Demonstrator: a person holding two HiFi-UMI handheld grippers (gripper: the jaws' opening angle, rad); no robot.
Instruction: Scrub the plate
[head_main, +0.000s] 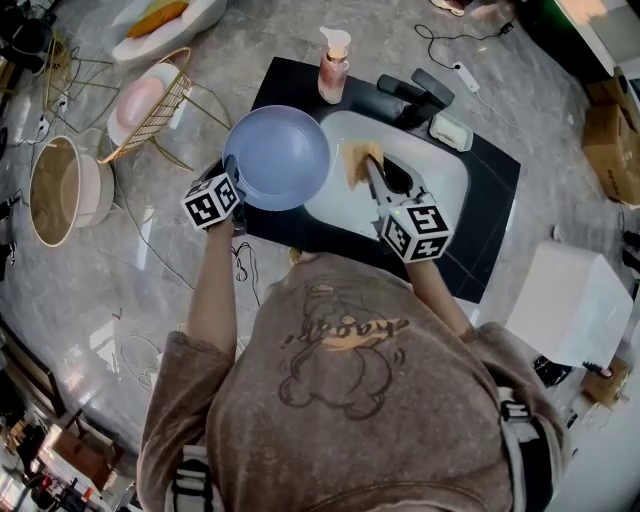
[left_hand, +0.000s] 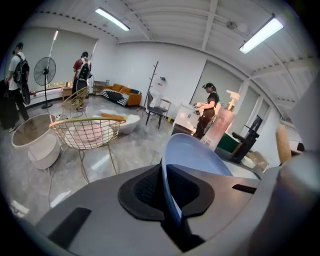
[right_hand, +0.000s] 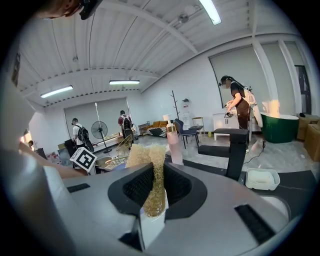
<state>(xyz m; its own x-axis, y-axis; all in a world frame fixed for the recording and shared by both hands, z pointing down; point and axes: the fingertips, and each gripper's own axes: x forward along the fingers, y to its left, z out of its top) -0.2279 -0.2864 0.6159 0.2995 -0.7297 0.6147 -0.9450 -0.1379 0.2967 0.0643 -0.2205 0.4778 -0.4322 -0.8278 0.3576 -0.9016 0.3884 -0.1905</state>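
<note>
One plate — clamped, one scouring pad

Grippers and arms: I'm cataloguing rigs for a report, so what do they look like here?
The left gripper and right gripper each carry a white cube with black square markers. Their bodies are smooth grey with black ribbed pads. The person wears a brownish short-sleeved T-shirt with a cartoon print, forearms bare.

A pale blue plate, tan mesh scrubber, white sink, black counter, pink bottle.
</note>
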